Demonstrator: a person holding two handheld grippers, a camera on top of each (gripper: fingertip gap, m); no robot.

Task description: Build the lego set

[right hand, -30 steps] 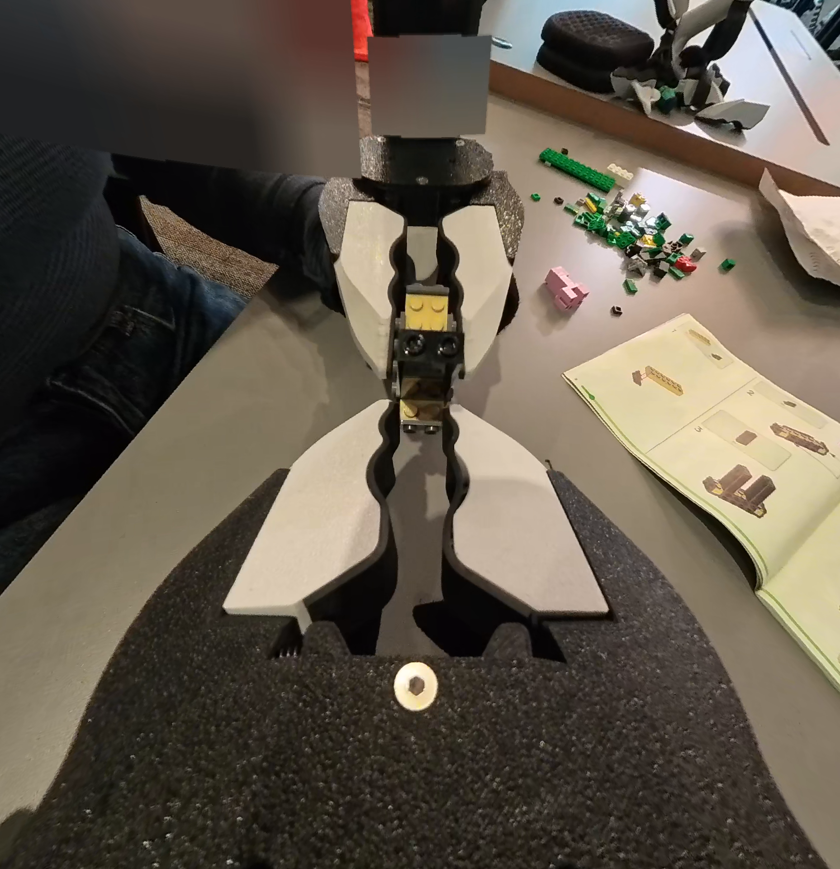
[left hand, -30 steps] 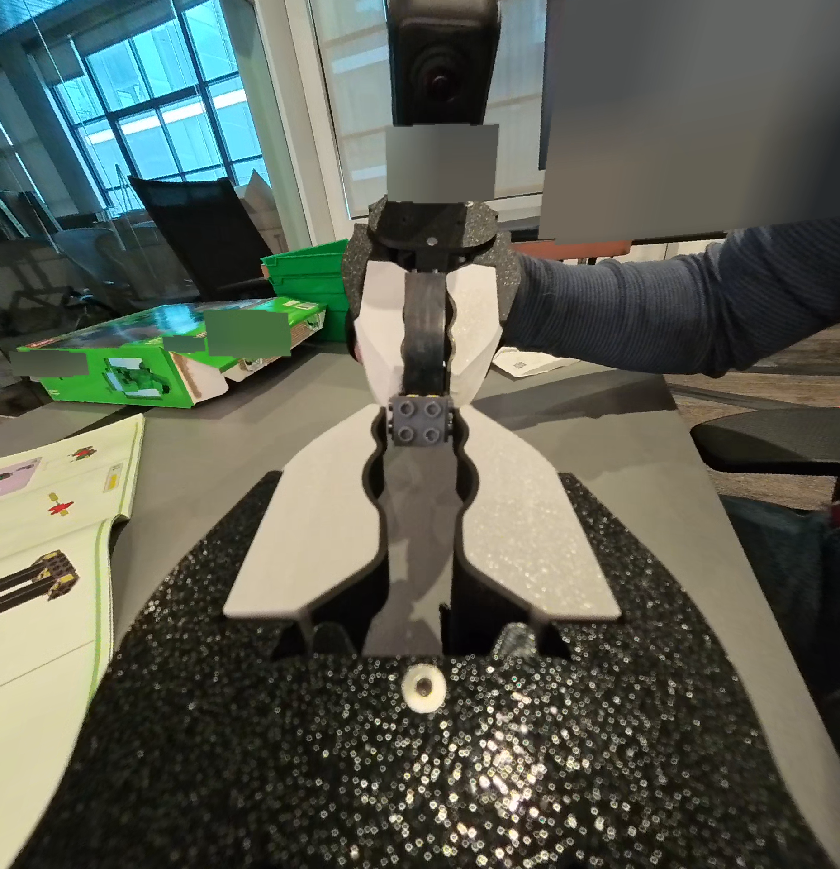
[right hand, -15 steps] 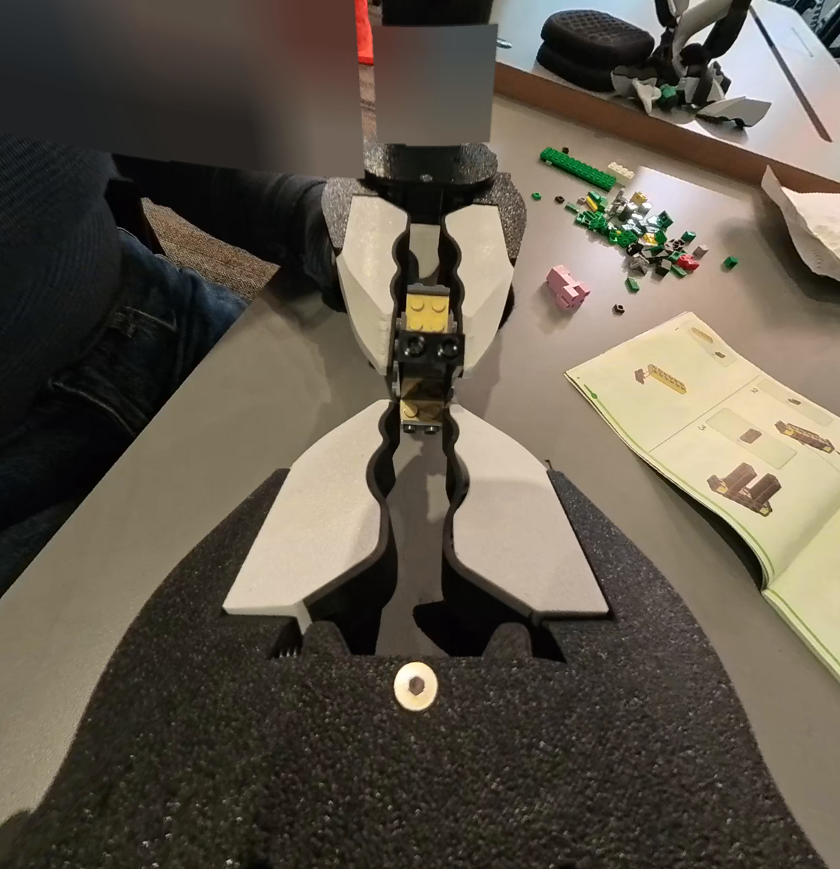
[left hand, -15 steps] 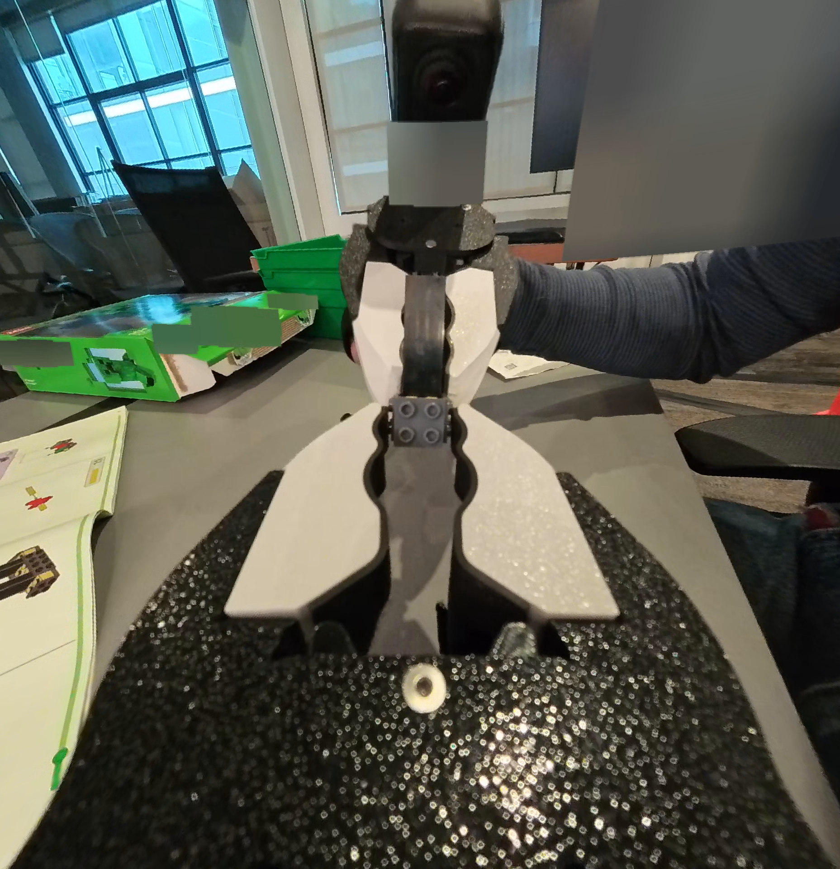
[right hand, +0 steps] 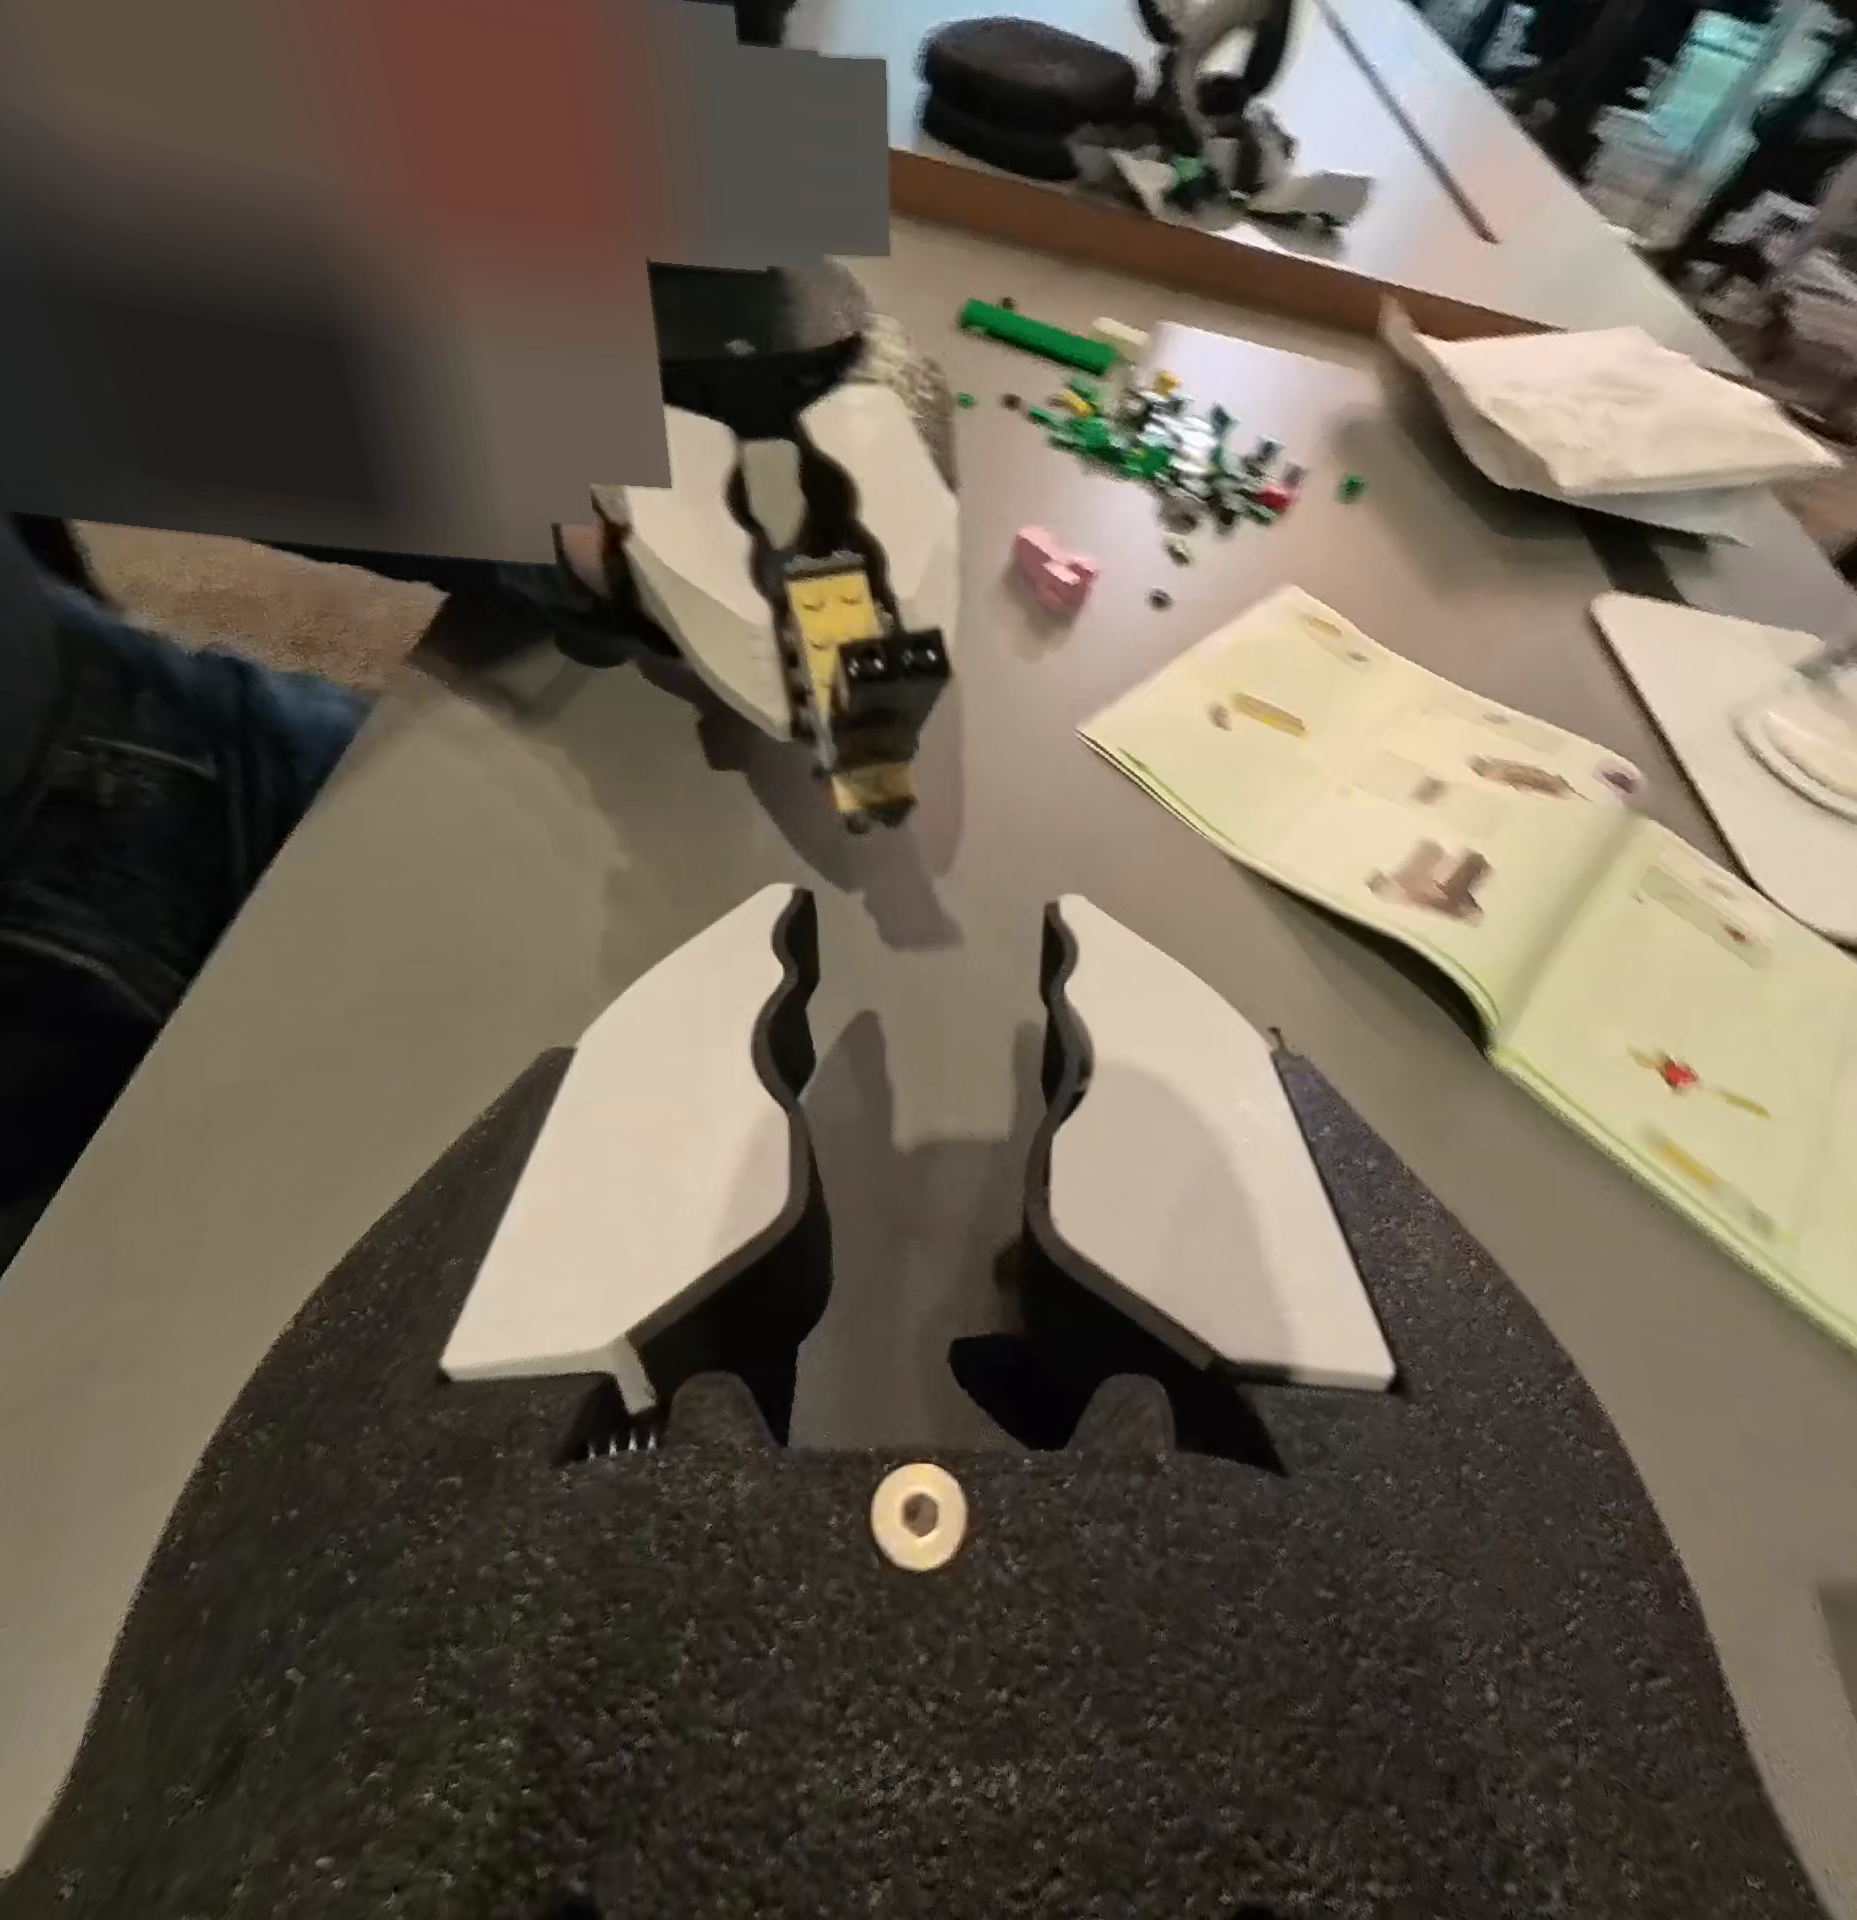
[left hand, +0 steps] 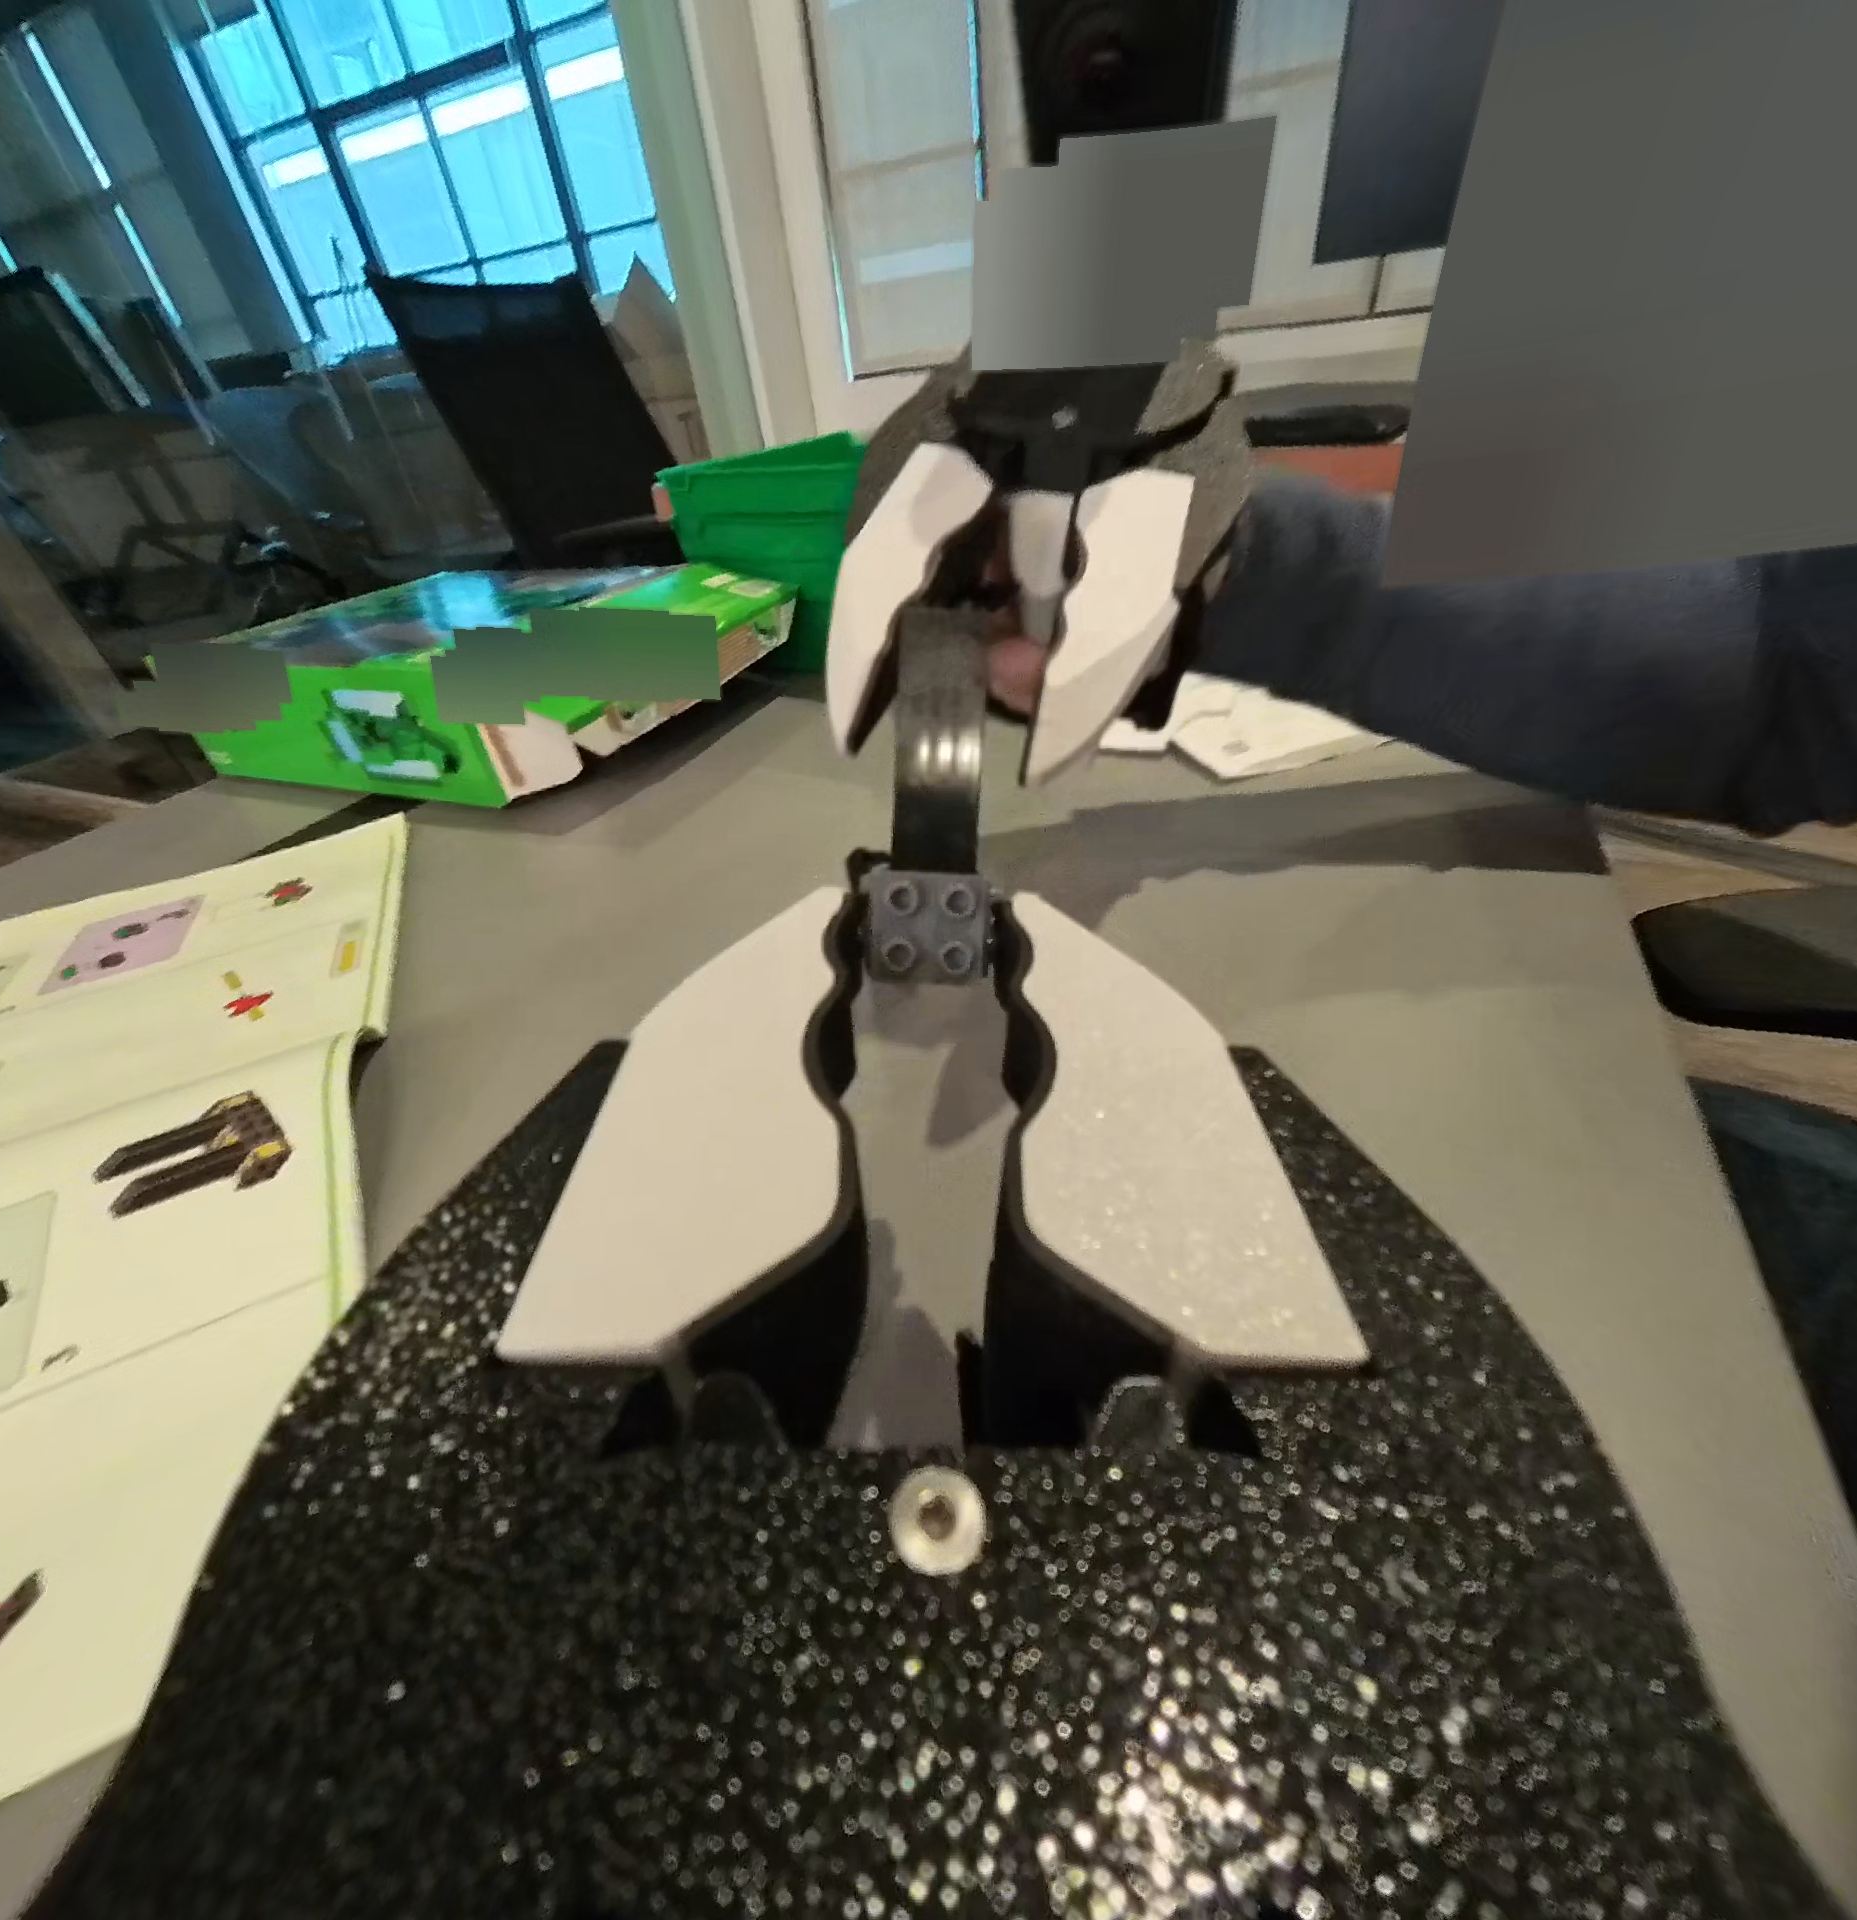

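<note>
Left gripper pinching grey lego assembly — right gripper spread.

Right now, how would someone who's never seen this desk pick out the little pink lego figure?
Start at the open instruction booklet on the grey table, then look beyond its far corner toward the scattered pile of loose bricks. The pink figure lies alone between them, the only pink piece, blocky and bigger than the loose bits.

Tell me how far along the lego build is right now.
Done: a small black, yellow and grey sub-assembly is clipped together. In hand: the left gripper is shut on it above the table; the right gripper is open and empty. Left: a pile of loose bricks lies unused beside the pink figure, so most of the build probably remains.
</note>
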